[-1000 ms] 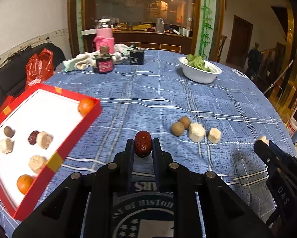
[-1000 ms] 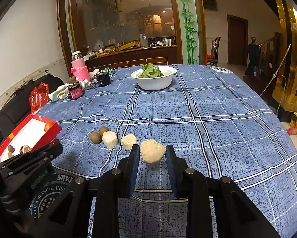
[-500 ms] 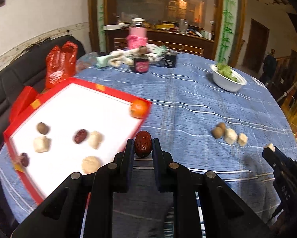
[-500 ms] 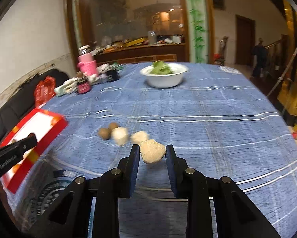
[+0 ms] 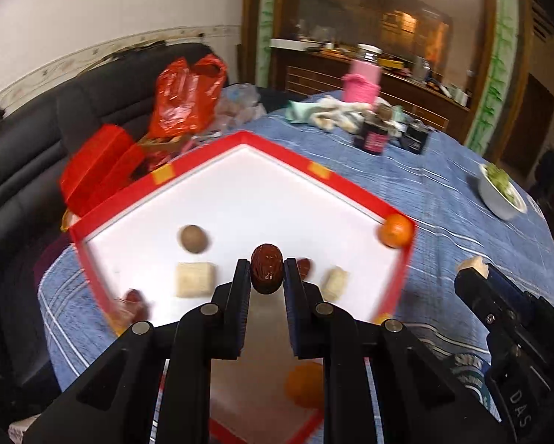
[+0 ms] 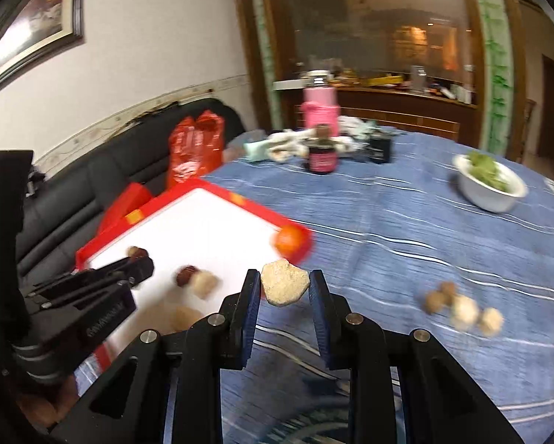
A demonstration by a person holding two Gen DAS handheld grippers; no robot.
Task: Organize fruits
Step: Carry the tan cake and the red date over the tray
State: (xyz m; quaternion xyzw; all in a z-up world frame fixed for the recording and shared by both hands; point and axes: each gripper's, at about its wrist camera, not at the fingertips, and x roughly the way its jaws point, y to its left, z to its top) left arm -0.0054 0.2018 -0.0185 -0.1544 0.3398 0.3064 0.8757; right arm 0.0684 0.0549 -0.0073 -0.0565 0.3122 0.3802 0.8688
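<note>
Both grippers now nearer red tray (image 5: 354, 188), orange (image 5: 303, 384) blurred behind fingers

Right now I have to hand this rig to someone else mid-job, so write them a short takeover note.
Left gripper: shut on a red date, over the red tray.
Right gripper: shut on a beige chunk, beside the tray's near corner, over the tablecloth.
Done: tray holds oranges, a brown nut, beige pieces and dates.
Left: set down both held pieces in the tray, then fetch the cluster of two nuts and two beige pieces on the cloth.
</note>
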